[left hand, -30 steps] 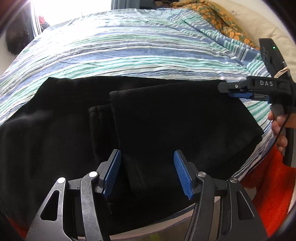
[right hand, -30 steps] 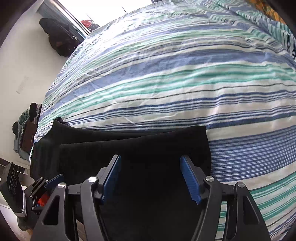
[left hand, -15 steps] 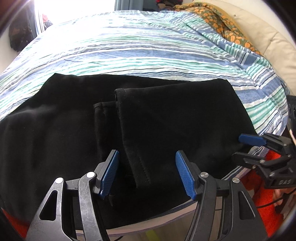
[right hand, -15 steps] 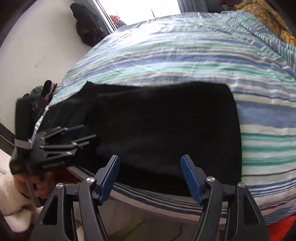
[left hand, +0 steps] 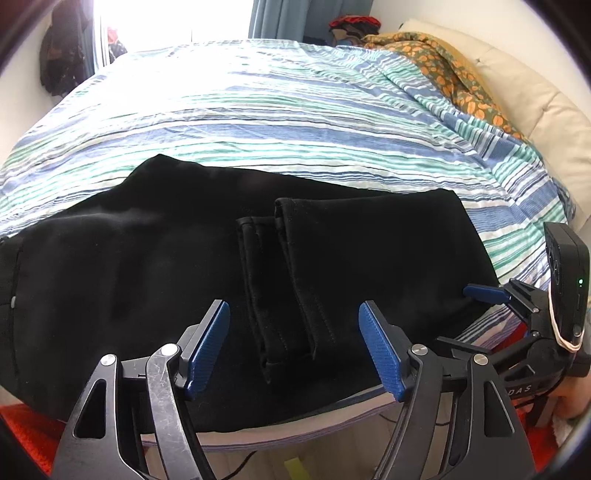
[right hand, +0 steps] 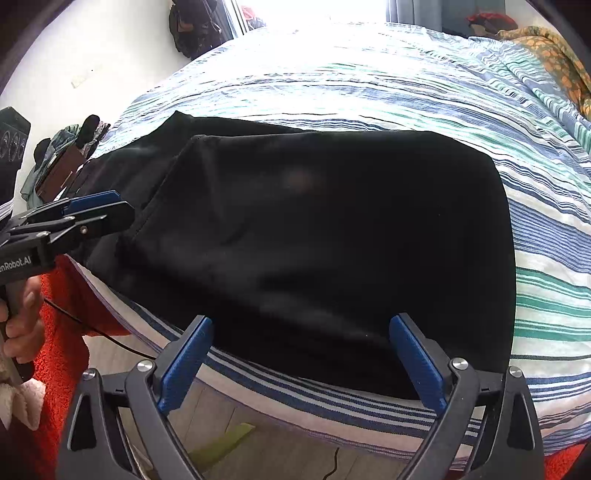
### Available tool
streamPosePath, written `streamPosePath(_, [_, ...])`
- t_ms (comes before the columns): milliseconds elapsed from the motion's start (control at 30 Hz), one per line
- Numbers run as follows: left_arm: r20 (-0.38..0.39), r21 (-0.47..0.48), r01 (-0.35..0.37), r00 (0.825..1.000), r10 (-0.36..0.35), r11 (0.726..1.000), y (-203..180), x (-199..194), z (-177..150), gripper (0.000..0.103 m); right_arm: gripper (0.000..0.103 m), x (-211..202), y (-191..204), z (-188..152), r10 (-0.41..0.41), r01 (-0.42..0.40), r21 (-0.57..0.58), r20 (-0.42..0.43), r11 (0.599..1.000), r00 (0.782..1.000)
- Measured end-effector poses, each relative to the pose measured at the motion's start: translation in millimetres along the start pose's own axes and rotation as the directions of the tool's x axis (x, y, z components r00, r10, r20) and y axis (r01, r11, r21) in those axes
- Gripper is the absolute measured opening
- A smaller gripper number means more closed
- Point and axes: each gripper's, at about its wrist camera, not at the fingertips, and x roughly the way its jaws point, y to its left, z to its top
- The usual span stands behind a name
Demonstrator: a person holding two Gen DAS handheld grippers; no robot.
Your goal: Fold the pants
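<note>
Both grippers backed off toward bed edge since 1 s ago; left gripper (left hand: 293, 347) and right gripper (right hand: 301, 363) spread, holding nothing; black pants (right hand: 325, 229) folded once on striped bedspread (left hand: 295, 122), further fold likely remains.

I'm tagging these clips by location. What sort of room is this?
Most likely a bedroom: black pants lie on a bed with a striped cover, a cream headboard behind it, and curtains by a bright window.
</note>
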Motion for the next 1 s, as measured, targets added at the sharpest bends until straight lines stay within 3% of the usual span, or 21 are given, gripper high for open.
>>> streamPosePath(467, [-0.011,-0.087,-0.068,0.998,0.067,0.994,32.1,-14.9,-1.8,0.082,0.102,3.5,1.9,5.0,0.007,-0.007,0.014,-0.003,1.0,1.0])
streamPosePath(767, [-0.054,-0.06,-0.12,0.992,0.117,0.991,40.9,-24.7,-20.1,0.082,0.103,3.7,1.2,5.9,0.012,-0.012,0.045,0.004,0.999,1.0])
streamPosePath(900, [-0.047,-0.088,-0.158,0.987,0.154,0.984,62.3,-38.4,-13.0,0.082,0.103,5.2,3.8,7.6,0.003,-0.003,0.033,0.001,0.999,1.0])
streamPosePath(1000, [-0.01,-0.174,-0.162,0.987,0.162,0.971,106.4,-66.8,10.7,0.082,0.103,4.5,5.4,7.3,0.0,0.0,0.022,0.003,1.0,1.0])
